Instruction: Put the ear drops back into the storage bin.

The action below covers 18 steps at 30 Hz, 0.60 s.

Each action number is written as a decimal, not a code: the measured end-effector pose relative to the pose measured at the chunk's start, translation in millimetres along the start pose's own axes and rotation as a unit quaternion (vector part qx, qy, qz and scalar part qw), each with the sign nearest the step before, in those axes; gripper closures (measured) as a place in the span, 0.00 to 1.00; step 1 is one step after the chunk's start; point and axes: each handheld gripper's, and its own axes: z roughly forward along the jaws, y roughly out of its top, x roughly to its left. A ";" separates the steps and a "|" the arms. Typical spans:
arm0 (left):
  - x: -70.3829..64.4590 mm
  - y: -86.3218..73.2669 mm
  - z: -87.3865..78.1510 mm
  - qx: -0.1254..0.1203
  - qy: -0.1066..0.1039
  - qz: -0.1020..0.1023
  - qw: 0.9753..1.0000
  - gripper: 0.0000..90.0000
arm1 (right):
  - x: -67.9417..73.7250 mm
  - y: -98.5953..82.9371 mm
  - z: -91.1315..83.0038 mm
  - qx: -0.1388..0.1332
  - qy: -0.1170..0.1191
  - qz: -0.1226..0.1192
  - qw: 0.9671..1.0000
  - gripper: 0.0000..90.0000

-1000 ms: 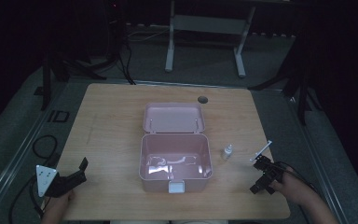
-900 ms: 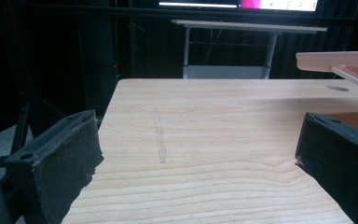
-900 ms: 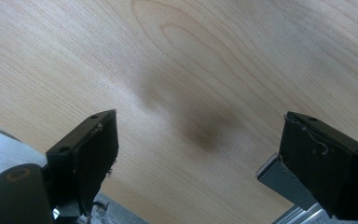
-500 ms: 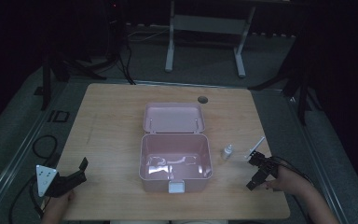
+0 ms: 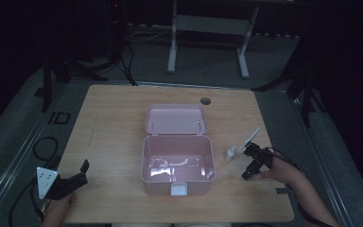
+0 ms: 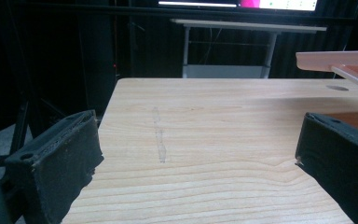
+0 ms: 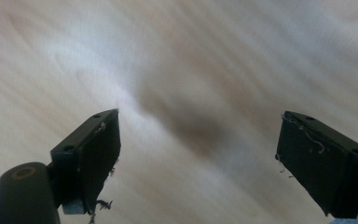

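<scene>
From the high view, a pink box [image 5: 178, 161] stands open in the middle of the wooden counter [image 5: 113, 123], its lid [image 5: 176, 119] thrown back flat on the far side and a white latch on its near wall. Just to the right of the box stands a small white bottle [image 5: 230, 153], and beside that lies a thin white stick [image 5: 251, 138], slanted away toward the far right. The right tool [image 5: 251, 150] sits close against both — its dark jaws are near the bottle and the near end of the stick, touching neither as far as can be told — with the person's hand behind it toward the near right corner. The left tool [image 5: 82, 169] rests at the near left of the counter, well apart from the box, its grey plate at the back. In the left gripper view the left tool's jaws stand wide apart over bare wood, released, with the edge of the pink lid [image 6: 340, 59] showing at the upper right. In the right gripper view the right tool's jaws are likewise spread and empty, above blurred wood grain with a dark shadow between them.
</scene>
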 end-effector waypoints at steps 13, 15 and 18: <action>-0.1 -0.1 0.1 0.000 -0.002 0.001 1.000 0.00 | -2.6 37.8 3.6 -0.004 0.008 -0.007 1.000 0.20; -0.1 -0.1 0.1 0.000 -0.002 0.002 1.000 0.00 | -2.5 39.6 4.1 -0.004 0.008 -0.008 1.000 0.20; -0.2 -0.1 0.1 0.000 -0.002 0.003 1.000 0.00 | -1.7 50.0 5.1 -0.005 0.008 -0.009 1.000 0.20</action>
